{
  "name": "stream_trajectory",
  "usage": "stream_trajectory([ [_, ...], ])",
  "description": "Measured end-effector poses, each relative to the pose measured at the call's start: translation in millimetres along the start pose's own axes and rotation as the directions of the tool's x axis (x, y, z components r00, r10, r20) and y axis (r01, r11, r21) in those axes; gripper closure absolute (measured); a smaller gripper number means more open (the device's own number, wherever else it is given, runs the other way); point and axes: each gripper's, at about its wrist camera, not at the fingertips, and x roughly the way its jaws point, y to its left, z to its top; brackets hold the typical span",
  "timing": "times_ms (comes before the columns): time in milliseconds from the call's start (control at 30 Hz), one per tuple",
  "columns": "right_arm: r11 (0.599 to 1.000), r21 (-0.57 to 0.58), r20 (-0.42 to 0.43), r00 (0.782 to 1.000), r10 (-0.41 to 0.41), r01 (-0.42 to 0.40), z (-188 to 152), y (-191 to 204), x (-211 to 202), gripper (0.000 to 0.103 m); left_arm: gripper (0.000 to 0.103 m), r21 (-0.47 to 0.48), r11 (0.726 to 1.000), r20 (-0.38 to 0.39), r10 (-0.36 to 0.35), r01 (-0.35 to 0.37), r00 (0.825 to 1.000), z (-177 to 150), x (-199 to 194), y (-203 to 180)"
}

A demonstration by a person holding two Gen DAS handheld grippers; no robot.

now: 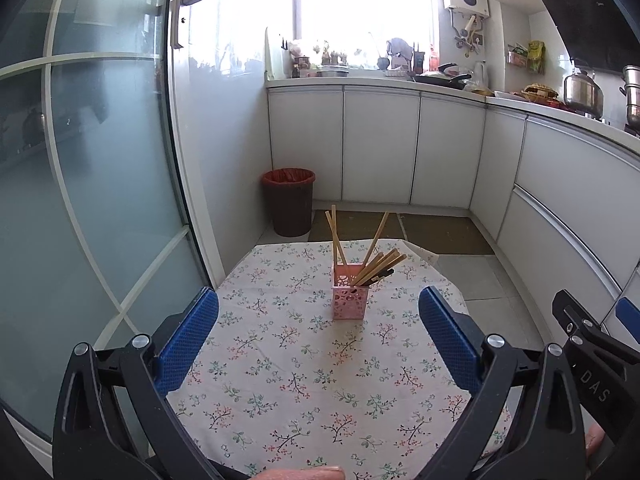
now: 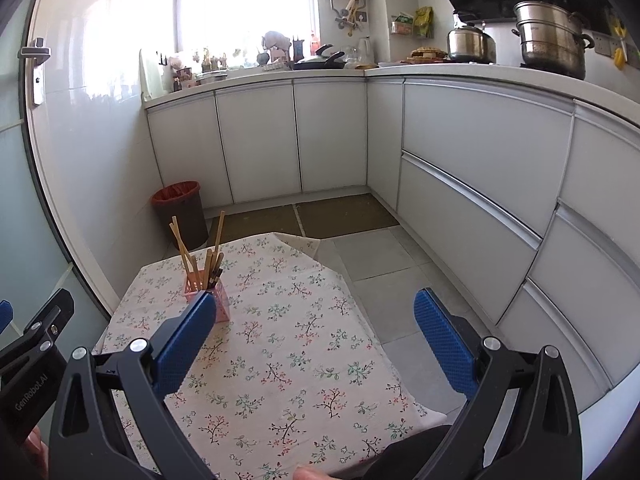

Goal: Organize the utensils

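A pink perforated holder [image 1: 349,297] stands upright on the floral tablecloth [image 1: 304,380], with several wooden chopsticks [image 1: 376,266] leaning in it. My left gripper [image 1: 319,320] is open and empty, held back from the holder, which sits between its blue pads [image 1: 188,340]. In the right wrist view the holder [image 2: 221,307] and chopsticks [image 2: 188,256] stand at the table's far left, partly behind the left pad [image 2: 184,344]. My right gripper [image 2: 316,328] is open and empty above the tablecloth [image 2: 280,340].
A brown bin with a red liner [image 1: 289,200] stands on the floor beyond the table. White cabinets [image 1: 380,144] run along the back and right. A glass door [image 1: 80,160] is at the left. Pots [image 2: 552,40] sit on the counter.
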Motion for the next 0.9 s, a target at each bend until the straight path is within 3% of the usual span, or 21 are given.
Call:
stream_trajectory([
  [900, 1.000, 0.014, -0.018, 1.000, 0.024, -0.023, -0.1, -0.8, -1.1, 0.006, 0.007, -0.010, 1.000, 0.014, 0.008, -0.008, 1.000, -1.1, -3.0, -2.0],
])
